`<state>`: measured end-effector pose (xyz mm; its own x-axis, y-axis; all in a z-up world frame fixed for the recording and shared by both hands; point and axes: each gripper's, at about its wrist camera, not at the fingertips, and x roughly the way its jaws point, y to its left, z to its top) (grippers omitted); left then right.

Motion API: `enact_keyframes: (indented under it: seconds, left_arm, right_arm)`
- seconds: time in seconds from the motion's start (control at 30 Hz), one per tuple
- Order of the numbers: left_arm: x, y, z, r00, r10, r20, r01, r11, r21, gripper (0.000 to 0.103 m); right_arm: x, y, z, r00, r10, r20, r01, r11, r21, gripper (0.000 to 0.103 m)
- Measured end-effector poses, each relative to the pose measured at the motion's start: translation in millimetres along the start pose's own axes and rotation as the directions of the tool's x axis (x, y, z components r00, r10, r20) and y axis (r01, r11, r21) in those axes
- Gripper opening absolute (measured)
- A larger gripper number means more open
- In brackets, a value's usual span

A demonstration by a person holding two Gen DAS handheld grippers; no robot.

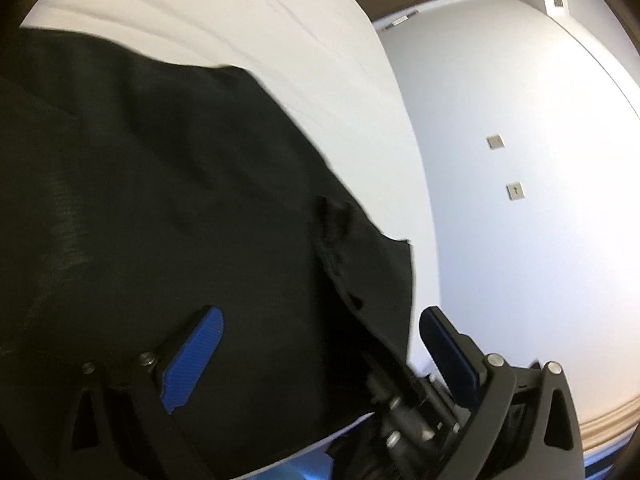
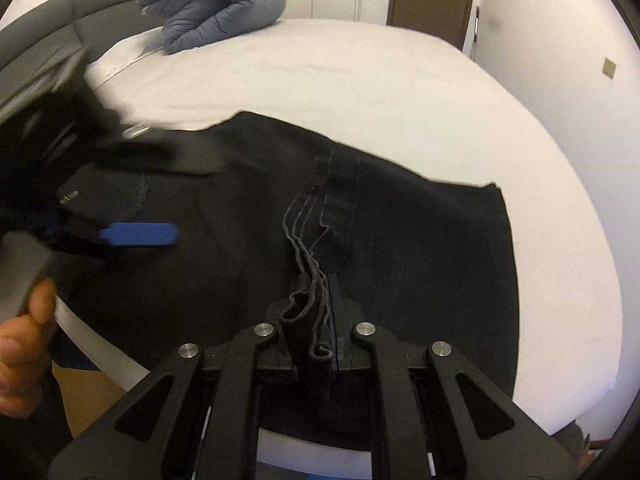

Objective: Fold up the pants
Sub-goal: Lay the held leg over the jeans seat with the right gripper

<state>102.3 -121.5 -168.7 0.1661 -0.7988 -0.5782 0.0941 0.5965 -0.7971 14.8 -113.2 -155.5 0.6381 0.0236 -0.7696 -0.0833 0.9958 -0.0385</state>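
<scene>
The pants [image 2: 360, 216] are black, with pale stitched seams running up the middle and a curved stitched pocket edge at about 9 o'clock in the right wrist view. They lie spread across the white bed [image 2: 400, 80], the cloth mostly flat with one straight cut edge toward 3 o'clock. A bunched, layered fold of seam rises from the middle of the cloth toward 6 o'clock.

The right gripper [image 2: 320, 320] is closed on that fold: its two black fingers stand pressed together with several layers of seam cloth pinched between them, the ends of the cloth curling out below the tips. The rest of the pants stretches away from the tool toward 12 o'clock, and to both 9 and 3 o'clock.

The left gripper [image 1: 320, 328] has its jaws wide apart. One blue pad [image 1: 192, 360] sits at 7 o'clock over the black cloth; the other finger is at 4 o'clock, out past the cloth's edge against the white wall [image 1: 520, 240]. The edge of the pants, with a small crumpled fold, runs between the two fingers, but whether either pad touches it cannot be told. In the right wrist view this same tool shows blurred at 9 o'clock, low over the pocket area.

A grey-blue duvet [image 2: 224, 8] lies rolled up at the bed's far end, at 11 o'clock, well apart from the pants.
</scene>
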Motion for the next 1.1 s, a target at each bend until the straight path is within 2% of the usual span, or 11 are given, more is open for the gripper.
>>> enact_keyframes:
  seconds: [0.2,0.23,0.3,0.37,0.4,0.43,0.47,0.7,0.8,1.0,1.1]
  left_arm:
    - [32.2,-28.9,11.0,0.994,0.039,-0.1,-0.034,0.998,0.045,0.101]
    - [35.5,-31.3,11.3,0.993,0.034,-0.112,-0.028,0.998,0.051,0.1]
    - [40.4,-36.2,13.1,0.991,0.038,-0.128,-0.029,0.997,0.072,0.089]
    - [44.2,-37.9,17.1,0.986,0.029,-0.166,-0.016,0.996,0.083,0.052]
    - [44.4,-38.4,20.0,0.982,0.042,-0.184,-0.024,0.995,0.101,0.042]
    - [43.1,-38.5,21.3,0.979,0.063,-0.192,-0.04,0.991,0.126,0.024]
    - [40.5,-36.8,21.5,0.976,0.093,-0.199,-0.063,0.986,0.155,0.013]
    - [24.3,-37.4,36.1,0.951,0.205,-0.23,-0.127,0.941,0.314,0.012]
    - [18.7,-30.2,43.3,0.933,0.268,-0.238,-0.17,0.916,0.362,0.012]
    - [0.1,-6.3,43.3,0.907,0.35,-0.232,-0.241,0.886,0.395,0.012]
    - [-2.8,7.7,43.2,0.906,0.357,-0.227,-0.254,0.888,0.383,0.014]
  right_arm:
    - [-25.5,16.9,3.2,0.998,-0.015,0.063,0.018,0.999,-0.044,0.009]
    - [-31.8,23.4,-0.4,0.998,-0.013,0.066,0.017,0.998,-0.054,0.009]
    - [-35.7,28.0,-2.2,0.998,-0.005,0.068,0.009,0.998,-0.061,0.009]
    - [-38.8,32.3,-4.4,0.998,0.005,0.067,0.0,0.998,-0.069,0.009]
    - [-40.4,33.9,-4.9,0.998,0.008,0.066,-0.003,0.997,-0.073,0.009]
    - [-41.5,36.2,-5.5,0.998,0.013,0.066,-0.008,0.997,-0.076,0.009]
    - [-42.3,37.5,-5.9,0.998,0.017,0.067,-0.012,0.997,-0.078,0.009]
    - [-38.3,62.4,-5.8,0.995,0.077,0.061,-0.069,0.99,-0.125,0.009]
    - [-29.0,71.3,-8.8,0.993,0.112,0.044,-0.105,0.985,-0.138,0.009]
    - [-11.6,99.4,-11.3,0.986,0.167,-0.008,-0.166,0.972,-0.166,0.009]
    - [-3.0,106.3,-13.3,0.979,0.199,-0.04,-0.203,0.967,-0.151,0.01]
